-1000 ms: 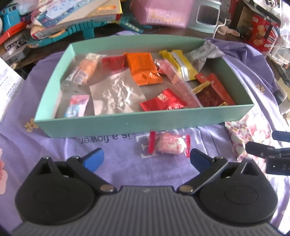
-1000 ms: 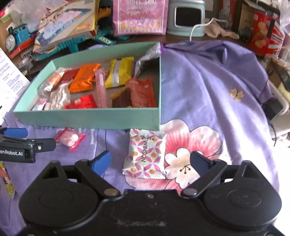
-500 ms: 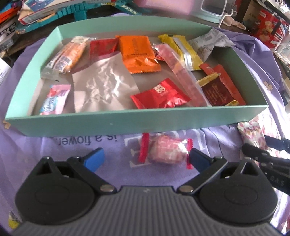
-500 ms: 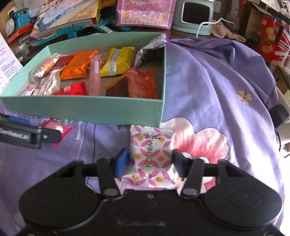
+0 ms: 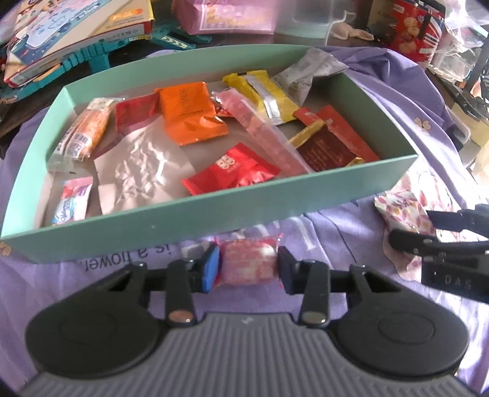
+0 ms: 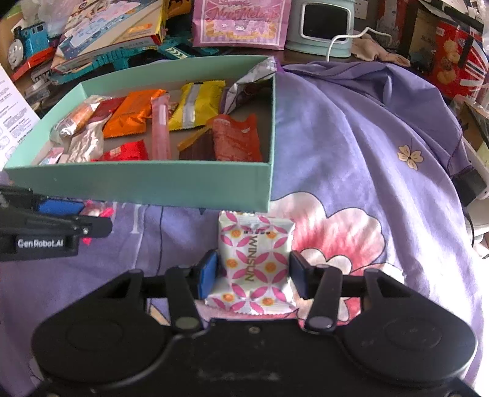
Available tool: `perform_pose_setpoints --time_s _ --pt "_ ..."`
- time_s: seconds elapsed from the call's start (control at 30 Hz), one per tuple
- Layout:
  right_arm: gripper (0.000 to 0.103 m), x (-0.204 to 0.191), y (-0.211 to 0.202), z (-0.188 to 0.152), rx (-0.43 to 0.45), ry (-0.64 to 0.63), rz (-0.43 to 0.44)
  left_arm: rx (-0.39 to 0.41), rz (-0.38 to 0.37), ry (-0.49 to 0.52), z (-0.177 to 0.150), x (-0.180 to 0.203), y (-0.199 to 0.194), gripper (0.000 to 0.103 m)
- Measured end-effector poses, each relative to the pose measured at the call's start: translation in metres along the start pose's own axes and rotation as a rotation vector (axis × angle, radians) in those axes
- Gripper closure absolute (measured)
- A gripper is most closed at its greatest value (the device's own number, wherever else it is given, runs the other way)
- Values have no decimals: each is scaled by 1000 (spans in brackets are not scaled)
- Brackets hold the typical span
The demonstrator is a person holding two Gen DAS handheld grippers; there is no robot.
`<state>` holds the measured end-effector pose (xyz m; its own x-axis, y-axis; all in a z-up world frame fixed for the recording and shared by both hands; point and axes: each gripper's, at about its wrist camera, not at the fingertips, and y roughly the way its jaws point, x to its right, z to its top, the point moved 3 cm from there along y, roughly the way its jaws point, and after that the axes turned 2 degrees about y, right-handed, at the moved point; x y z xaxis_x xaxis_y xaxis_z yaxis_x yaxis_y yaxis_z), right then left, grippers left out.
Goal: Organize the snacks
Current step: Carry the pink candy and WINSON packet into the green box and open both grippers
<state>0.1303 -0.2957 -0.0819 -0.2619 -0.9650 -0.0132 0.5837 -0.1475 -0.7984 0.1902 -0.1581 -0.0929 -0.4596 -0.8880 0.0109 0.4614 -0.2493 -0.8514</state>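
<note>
A teal box (image 5: 195,210) on the purple cloth holds several snack packets. My left gripper (image 5: 247,268) is shut on a pink-and-red wrapped candy (image 5: 248,265), just in front of the box's near wall. My right gripper (image 6: 253,274) is shut on a white WINSUN packet with pink petal pattern (image 6: 255,259), below the box's near right corner (image 6: 269,183). The right gripper and its packet (image 5: 403,210) show at the right of the left wrist view. The left gripper (image 6: 61,220) shows at the left of the right wrist view.
Purple flowered cloth (image 6: 351,137) covers the surface. Behind the box lie toy boxes and books (image 6: 116,33), a pink bag (image 6: 241,21), a small mint appliance with a cord (image 6: 324,24) and a red cookie tin (image 6: 455,58). A toy train (image 6: 27,42) sits far left.
Both grippers moved forward over their snacks and closed. The left one shut on the pink candy in the last half second; the right one shut on the WINSUN packet a little earlier.
</note>
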Motion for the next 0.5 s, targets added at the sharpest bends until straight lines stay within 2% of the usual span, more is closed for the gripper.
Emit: perform_pose_setpoints --time_s 0.3,0.5 --pt "53 -8 -11 -4 -9 -7 42 -19 -11 -30 -15 -12 -21 65" --pt "53 -18 -30 -2 11 -33 54 6 -37 -39 -22 -17 -46 65"
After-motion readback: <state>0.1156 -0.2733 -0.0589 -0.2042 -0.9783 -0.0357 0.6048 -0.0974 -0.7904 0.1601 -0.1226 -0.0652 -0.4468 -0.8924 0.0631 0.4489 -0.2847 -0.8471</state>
